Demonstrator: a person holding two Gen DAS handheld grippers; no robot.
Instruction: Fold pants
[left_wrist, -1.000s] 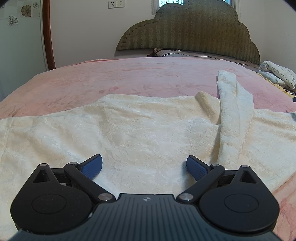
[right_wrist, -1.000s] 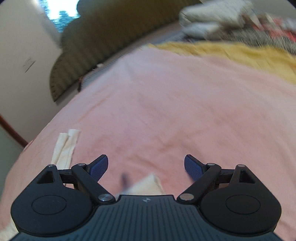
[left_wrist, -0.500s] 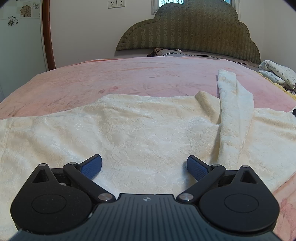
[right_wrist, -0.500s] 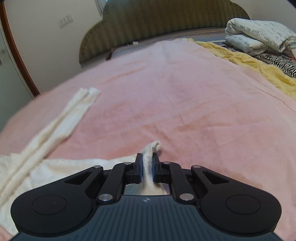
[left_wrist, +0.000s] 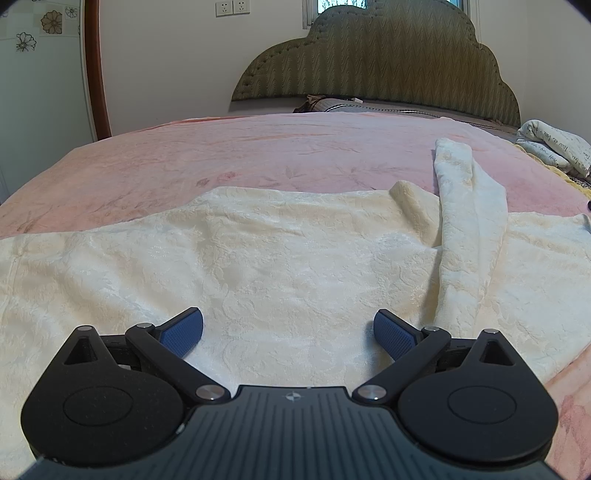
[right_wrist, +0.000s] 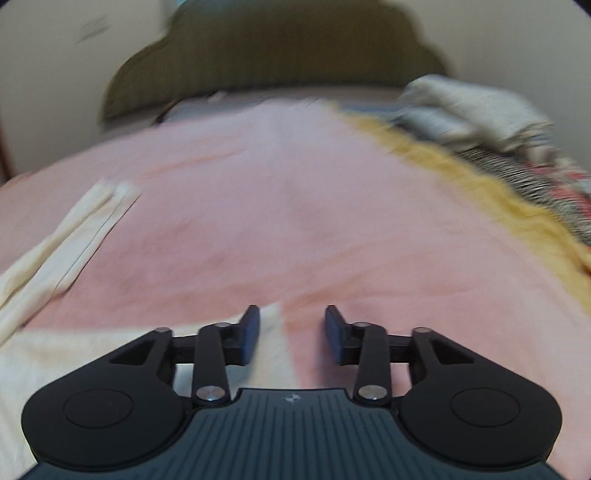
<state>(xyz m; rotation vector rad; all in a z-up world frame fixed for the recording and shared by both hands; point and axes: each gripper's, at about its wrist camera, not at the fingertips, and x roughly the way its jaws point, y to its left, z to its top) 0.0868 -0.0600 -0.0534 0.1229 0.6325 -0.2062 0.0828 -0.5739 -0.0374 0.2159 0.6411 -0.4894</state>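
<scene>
Lying under the wide-open left gripper (left_wrist: 288, 328), the cream pants (left_wrist: 280, 258) spread ahead of it. The right gripper (right_wrist: 291, 332) has just been opening; a pants corner lies between its pads, ungripped.

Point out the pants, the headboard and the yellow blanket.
pants (left_wrist: 295, 258), left wrist view, middle of the spread cloth
headboard (left_wrist: 376, 62), left wrist view, centre of its padding
yellow blanket (right_wrist: 480, 184), right wrist view, its blurred edge

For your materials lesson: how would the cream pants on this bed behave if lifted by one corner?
The pants would probably sag and drape: they lie creased, one leg flopped over. Likely light; the textured weave should grip the right gripper, whose jaws have just been opening.
</scene>
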